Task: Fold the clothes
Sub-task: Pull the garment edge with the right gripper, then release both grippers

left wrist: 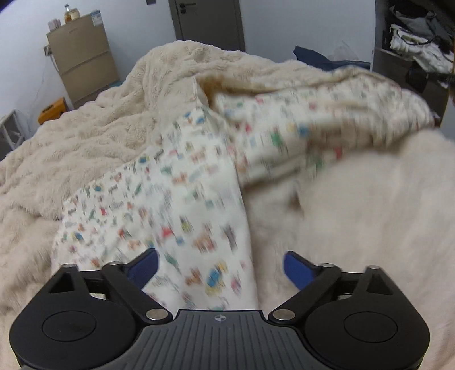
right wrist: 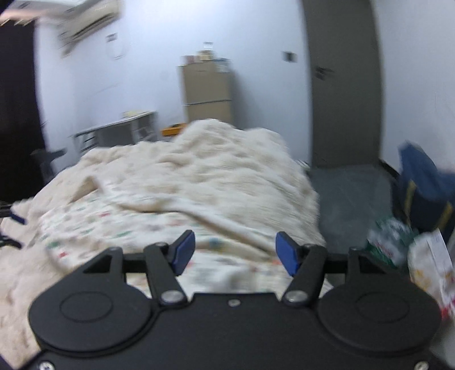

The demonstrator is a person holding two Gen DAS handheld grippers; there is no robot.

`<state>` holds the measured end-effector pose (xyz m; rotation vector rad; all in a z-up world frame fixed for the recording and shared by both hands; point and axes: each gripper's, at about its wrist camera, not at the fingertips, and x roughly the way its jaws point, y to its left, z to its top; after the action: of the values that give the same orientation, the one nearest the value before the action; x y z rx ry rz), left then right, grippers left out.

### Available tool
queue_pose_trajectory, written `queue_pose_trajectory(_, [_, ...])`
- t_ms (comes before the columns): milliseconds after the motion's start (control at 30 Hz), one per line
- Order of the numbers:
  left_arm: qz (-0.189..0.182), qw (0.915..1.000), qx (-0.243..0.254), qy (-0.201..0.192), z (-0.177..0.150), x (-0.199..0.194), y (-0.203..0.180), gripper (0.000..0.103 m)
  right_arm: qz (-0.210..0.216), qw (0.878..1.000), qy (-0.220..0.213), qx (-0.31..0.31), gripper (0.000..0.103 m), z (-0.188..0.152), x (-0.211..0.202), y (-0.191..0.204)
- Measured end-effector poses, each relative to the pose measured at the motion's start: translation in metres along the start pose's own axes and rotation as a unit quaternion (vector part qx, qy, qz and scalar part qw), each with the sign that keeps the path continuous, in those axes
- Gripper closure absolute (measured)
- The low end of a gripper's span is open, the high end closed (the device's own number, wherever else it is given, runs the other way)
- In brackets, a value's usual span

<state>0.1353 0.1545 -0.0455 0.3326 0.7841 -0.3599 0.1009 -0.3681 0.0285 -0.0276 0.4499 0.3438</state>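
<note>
A white garment with small colourful prints [left wrist: 182,199] lies spread on a fluffy cream blanket [left wrist: 85,136] on the bed. Its upper part is turned over, showing a cream fleece lining. My left gripper [left wrist: 220,269] is open just above the garment's near edge, blue pads apart, holding nothing. In the right wrist view, which is blurred, the garment [right wrist: 113,224] lies below and ahead. My right gripper [right wrist: 235,252] is open and empty above the garment's near side.
A tan cabinet [left wrist: 82,62] stands by the far wall next to a grey door [left wrist: 209,22]. A shelf with bags [left wrist: 418,48] is at right. Beside the bed lie a blue bag [right wrist: 426,187] and packages [right wrist: 426,261] on the floor.
</note>
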Motion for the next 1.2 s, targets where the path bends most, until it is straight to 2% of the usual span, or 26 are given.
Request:
queue_pose_trajectory(67, [0.005,0.9999,0.009,0.007,-0.009,0.007,-0.004,0.088,0.001,0.999,-0.006,-0.032,0.041,0.003,0.000,0.019])
queue_pose_trajectory(100, [0.021,0.9997,0.014,0.005,-0.007,0.002,0.001,0.097,-0.003,0.999,-0.011,-0.045,0.041,0.004,0.000,0.026])
queue_pose_trajectory(200, [0.075,0.9969,0.026,-0.003,0.001,-0.015,0.018,0.099,-0.021,0.997,-0.034,-0.073,0.041,0.008,-0.004,0.040])
queue_pose_trajectory(300, [0.166,0.9854,0.038,-0.008,0.034,-0.043,0.058,0.100,-0.017,0.997,-0.044,-0.063,0.041,0.014,-0.007,0.038])
queue_pose_trajectory(367, [0.277,0.9587,0.065,0.000,0.073,-0.048,0.090,0.099,-0.016,0.997,-0.049,-0.053,0.041,0.017,-0.008,0.035])
queue_pose_trajectory(400, [0.311,0.9477,0.070,0.003,0.087,-0.043,0.101,0.099,-0.015,0.997,-0.051,-0.050,0.041,0.018,-0.007,0.034])
queue_pose_trajectory(433, [0.358,0.9310,0.070,0.004,0.107,-0.032,0.119,0.096,-0.015,0.997,-0.052,-0.047,0.041,0.018,-0.007,0.034])
queue_pose_trajectory(467, [0.393,0.9173,0.067,0.005,0.123,-0.023,0.133,0.096,-0.014,0.997,-0.054,-0.044,0.041,0.018,-0.006,0.033])
queue_pose_trajectory(500, [0.405,0.9127,0.054,0.007,0.133,-0.014,0.144,0.096,-0.012,0.998,-0.054,-0.042,0.041,0.017,-0.005,0.033])
queue_pose_trajectory(533, [0.409,0.9118,0.032,0.009,0.144,-0.001,0.157,0.098,-0.009,0.998,-0.052,-0.042,0.041,0.016,-0.004,0.032])
queue_pose_trajectory(600, [0.394,0.9188,0.012,0.016,0.152,0.019,0.168,0.099,-0.001,0.998,-0.048,-0.047,0.041,0.010,0.001,0.035])
queue_pose_trajectory(700, [0.368,0.9260,0.041,0.071,0.155,0.062,0.175,0.099,0.008,0.998,-0.033,-0.055,0.041,0.005,0.013,0.039])
queue_pose_trajectory(800, [0.366,0.9232,0.054,0.104,0.150,0.095,0.185,0.097,0.018,0.998,-0.024,-0.064,0.042,0.006,0.028,0.044])
queue_pose_trajectory(833, [0.372,0.9210,0.048,0.105,0.148,0.103,0.189,0.092,0.023,0.997,-0.025,-0.066,0.042,0.007,0.030,0.046])
queue_pose_trajectory(900, [0.387,0.9169,0.019,0.095,0.143,0.112,0.196,0.063,0.028,0.997,-0.025,-0.071,0.042,0.008,0.033,0.050])
queue_pose_trajectory(933, [0.387,0.9180,-0.010,0.087,0.137,0.115,0.201,0.033,0.031,0.997,-0.024,-0.073,0.042,0.009,0.034,0.052])
queue_pose_trajectory(967, [0.377,0.9218,-0.042,0.080,0.131,0.117,0.207,0.020,0.034,0.996,-0.024,-0.076,0.042,0.010,0.036,0.054])
queue_pose_trajectory(1033, [0.323,0.9344,-0.120,0.090,0.115,0.115,0.221,0.020,0.038,0.996,-0.028,-0.082,0.042,0.011,0.034,0.057])
queue_pose_trajectory(1067, [0.288,0.9348,-0.182,0.101,0.101,0.110,0.232,0.020,0.040,0.995,-0.030,-0.084,0.041,0.012,0.033,0.059])
queue_pose_trajectory(1133, [0.239,0.9273,-0.270,0.101,0.079,0.099,0.245,0.020,0.042,0.995,-0.035,-0.085,0.041,0.014,0.029,0.063])
queue_pose_trajectory(1167, [0.216,0.9194,-0.316,0.088,0.065,0.089,0.251,0.020,0.045,0.995,-0.038,-0.086,0.041,0.014,0.028,0.064])
queue_pose_trajectory(1200, [0.192,0.9060,-0.372,0.063,0.047,0.075,0.258,0.020,0.048,0.994,-0.040,-0.087,0.041,0.014,0.026,0.066])
